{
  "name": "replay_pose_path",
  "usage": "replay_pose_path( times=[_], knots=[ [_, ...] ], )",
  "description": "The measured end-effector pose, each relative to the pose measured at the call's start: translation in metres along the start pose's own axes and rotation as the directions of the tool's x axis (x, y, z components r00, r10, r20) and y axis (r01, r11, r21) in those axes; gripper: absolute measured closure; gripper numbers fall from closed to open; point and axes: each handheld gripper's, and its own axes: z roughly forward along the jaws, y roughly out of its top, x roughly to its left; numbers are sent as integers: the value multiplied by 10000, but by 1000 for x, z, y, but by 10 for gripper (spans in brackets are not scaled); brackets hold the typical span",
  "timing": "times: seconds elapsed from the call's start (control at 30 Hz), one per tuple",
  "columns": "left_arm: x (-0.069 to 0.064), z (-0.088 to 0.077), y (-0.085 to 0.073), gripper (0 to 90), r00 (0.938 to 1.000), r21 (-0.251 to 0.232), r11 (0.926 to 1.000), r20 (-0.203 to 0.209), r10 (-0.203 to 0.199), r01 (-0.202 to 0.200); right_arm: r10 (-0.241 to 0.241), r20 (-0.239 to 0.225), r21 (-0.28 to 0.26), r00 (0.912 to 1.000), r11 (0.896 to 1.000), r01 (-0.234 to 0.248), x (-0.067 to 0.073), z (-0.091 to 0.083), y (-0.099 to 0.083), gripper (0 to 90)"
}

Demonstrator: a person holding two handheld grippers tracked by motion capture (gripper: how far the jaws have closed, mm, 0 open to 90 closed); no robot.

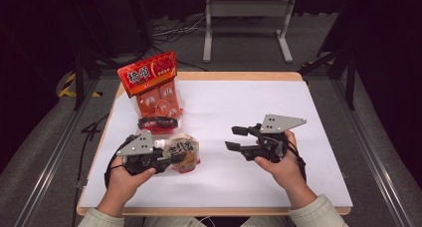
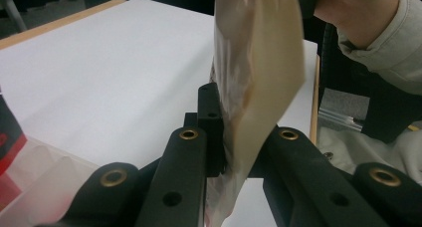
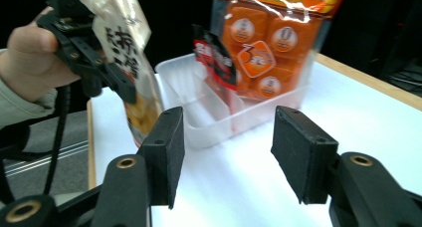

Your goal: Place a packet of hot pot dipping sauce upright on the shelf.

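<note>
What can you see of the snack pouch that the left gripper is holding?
The snack pouch is a cream, glossy plastic bag with dark printed characters and a picture of yellowish food low on its front. It has a white spout or cap at one end. The left gripper is clamped on its edge, holding it lifted and roughly upright just in front of the clear plastic tray.

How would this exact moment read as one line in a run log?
left gripper: shut on beige snack pouch | right gripper: open, empty | clear tray: holds orange snack bag, small red packet
</note>
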Motion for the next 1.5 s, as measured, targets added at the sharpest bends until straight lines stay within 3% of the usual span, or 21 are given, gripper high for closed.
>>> replay_pose_path(
  times=[0.37, 0.6, 1.07, 1.33, 1.5],
  knots=[
    [4, -16, 7, 830, 9998, -314, 9995, -205, -46, 40, 480, 904, 80, 9947, 9988, -489, -14, -25, -19, 441],
    [9, -26, 11, 830, 9991, -499, 9987, -407, -113, 93, 770, 1251, 167, 9891, 9967, -797, -23, -35, -30, 438],
    [21, -51, 21, 832, 9956, -873, 9958, -872, -344, 267, 1133, 1721, 450, 9785, 9914, -1227, -36, -40, -44, 431],
    [29, -59, 21, 833, 9880, -805, 9962, -1476, -452, 336, 1335, 1997, 462, 9707, 9883, -1454, -44, -44, -50, 422],
    [33, -61, 20, 834, 9770, -794, 9963, -2079, -475, 315, 1353, 2152, 537, 9671, 9872, -1501, -47, -43, -53, 416]
  ],
)
